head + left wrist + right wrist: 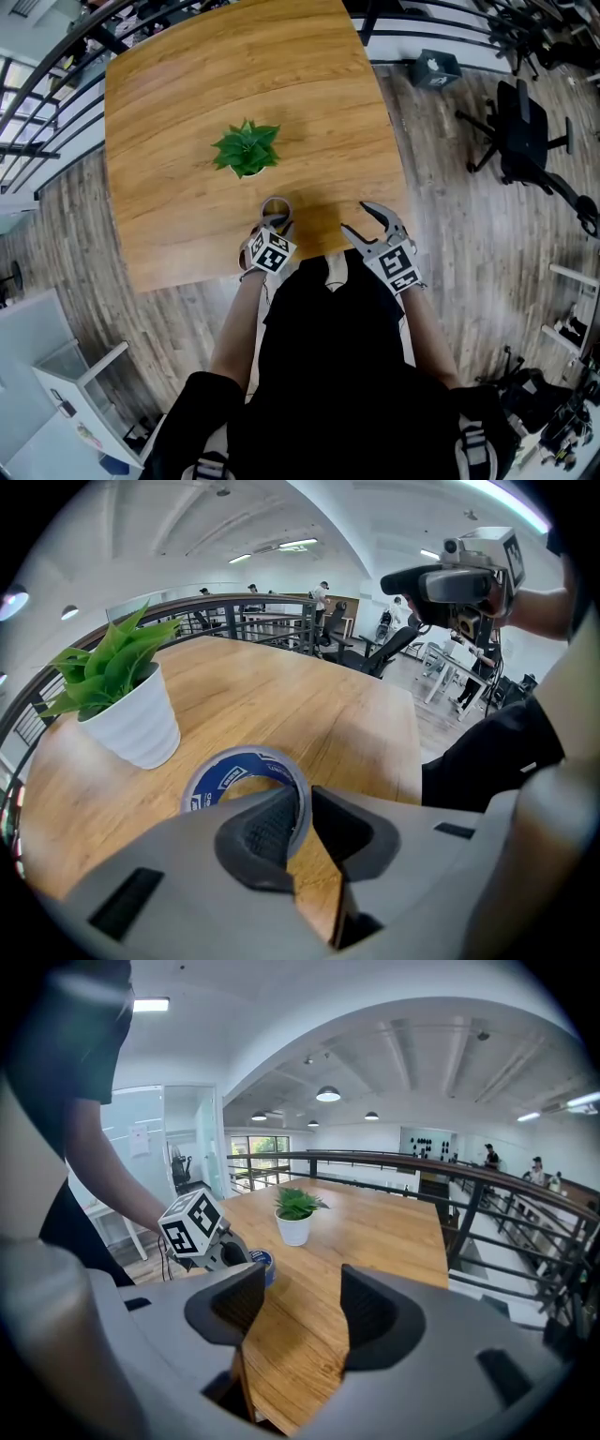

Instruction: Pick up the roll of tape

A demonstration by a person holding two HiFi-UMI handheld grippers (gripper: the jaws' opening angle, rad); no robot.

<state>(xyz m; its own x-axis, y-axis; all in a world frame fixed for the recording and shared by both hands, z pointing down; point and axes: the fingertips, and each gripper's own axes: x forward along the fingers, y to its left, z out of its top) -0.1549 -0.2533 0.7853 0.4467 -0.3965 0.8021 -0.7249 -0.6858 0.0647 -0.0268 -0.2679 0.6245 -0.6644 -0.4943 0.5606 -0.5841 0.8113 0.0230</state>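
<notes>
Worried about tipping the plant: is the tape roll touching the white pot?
Apart. The left gripper view shows bare tabletop between the roll of tape and the white pot.

roll of tape [267, 758] | near rim hidden behind left claw [302, 799] | label print [201, 799] unreadable (too small)

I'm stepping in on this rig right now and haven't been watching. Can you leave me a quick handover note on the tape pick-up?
Left tool: jaws closed on the wall of the roll of tape, one jaw inside the core, one outside.
Right tool: open, empty, hovering over the table's near edge.
Things: the roll lies flat on the wooden table, near its front edge, in front of the potted plant.
Done: reach and grip.
Left: lift the roll; it looks not yet raised off the wood.
</notes>
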